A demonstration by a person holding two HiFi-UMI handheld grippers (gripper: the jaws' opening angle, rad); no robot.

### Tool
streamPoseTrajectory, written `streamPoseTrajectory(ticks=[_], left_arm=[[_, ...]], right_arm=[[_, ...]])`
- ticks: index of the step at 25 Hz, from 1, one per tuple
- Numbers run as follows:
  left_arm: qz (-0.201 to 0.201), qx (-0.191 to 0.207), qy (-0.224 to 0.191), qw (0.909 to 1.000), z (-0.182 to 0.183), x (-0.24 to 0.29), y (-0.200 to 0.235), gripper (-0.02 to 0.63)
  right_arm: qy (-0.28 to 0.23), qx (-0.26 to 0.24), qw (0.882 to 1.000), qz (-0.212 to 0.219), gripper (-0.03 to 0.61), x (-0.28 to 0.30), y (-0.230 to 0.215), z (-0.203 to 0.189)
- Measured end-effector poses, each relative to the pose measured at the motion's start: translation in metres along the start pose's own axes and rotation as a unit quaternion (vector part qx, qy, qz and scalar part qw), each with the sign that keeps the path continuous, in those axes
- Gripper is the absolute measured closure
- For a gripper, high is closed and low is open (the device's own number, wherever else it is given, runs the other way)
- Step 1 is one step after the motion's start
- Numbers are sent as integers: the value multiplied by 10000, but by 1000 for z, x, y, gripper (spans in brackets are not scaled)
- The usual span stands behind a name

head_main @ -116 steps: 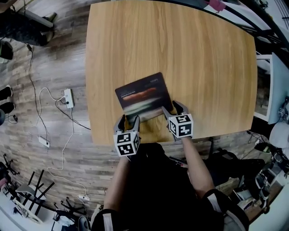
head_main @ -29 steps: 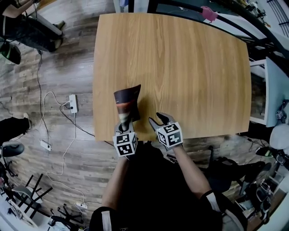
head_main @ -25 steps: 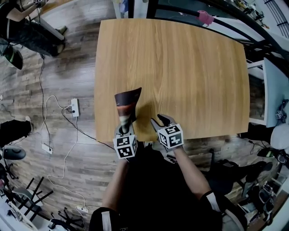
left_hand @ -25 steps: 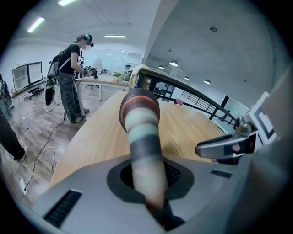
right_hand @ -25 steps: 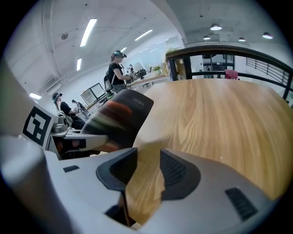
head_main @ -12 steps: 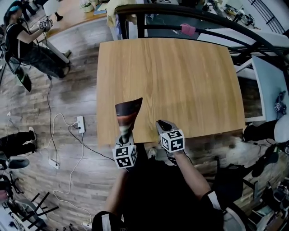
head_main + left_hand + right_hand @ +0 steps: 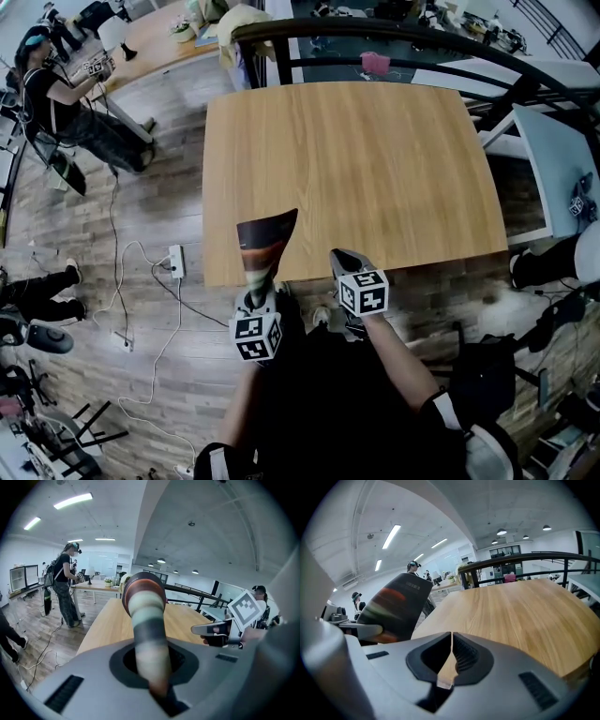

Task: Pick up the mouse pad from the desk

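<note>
The mouse pad [image 7: 263, 242], dark with red and pale bands, is curled and held up off the wooden desk [image 7: 356, 169], over its near left edge. My left gripper [image 7: 258, 289] is shut on the pad's lower end. In the left gripper view the pad [image 7: 146, 616] rises as a roll from between the jaws of that gripper [image 7: 157, 681]. My right gripper [image 7: 339, 257] hovers beside it at the desk's near edge; its jaws are closing to a touch with nothing between them [image 7: 451, 637]. From the right gripper view the pad [image 7: 393, 604] stands at the left, above the desk [image 7: 511, 611].
A power strip [image 7: 175, 261] and cables lie on the wooden floor left of the desk. A person [image 7: 56, 94] stands at another table far left. A black railing [image 7: 375, 33] with a pink item [image 7: 375, 63] runs behind the desk; a white table [image 7: 553, 159] is at right.
Both grippers have risen and drawn back toward the desk's near edge. The left one carried the curled pad up with it. The right gripper's jaws went from open to shut.
</note>
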State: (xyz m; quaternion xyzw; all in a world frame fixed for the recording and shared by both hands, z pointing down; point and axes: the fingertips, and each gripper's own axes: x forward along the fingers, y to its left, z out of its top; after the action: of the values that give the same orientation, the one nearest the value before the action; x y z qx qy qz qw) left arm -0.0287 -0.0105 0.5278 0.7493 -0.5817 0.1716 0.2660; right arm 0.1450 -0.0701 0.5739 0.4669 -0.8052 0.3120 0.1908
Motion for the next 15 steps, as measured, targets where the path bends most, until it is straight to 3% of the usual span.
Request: streamPoseTrajectory(ticks=[15], left_arm=[[-253, -40, -245, 9994, 26, -37, 8, 571]], right_arm=[[-612, 136, 9975, -331, 545, -39, 20, 30]])
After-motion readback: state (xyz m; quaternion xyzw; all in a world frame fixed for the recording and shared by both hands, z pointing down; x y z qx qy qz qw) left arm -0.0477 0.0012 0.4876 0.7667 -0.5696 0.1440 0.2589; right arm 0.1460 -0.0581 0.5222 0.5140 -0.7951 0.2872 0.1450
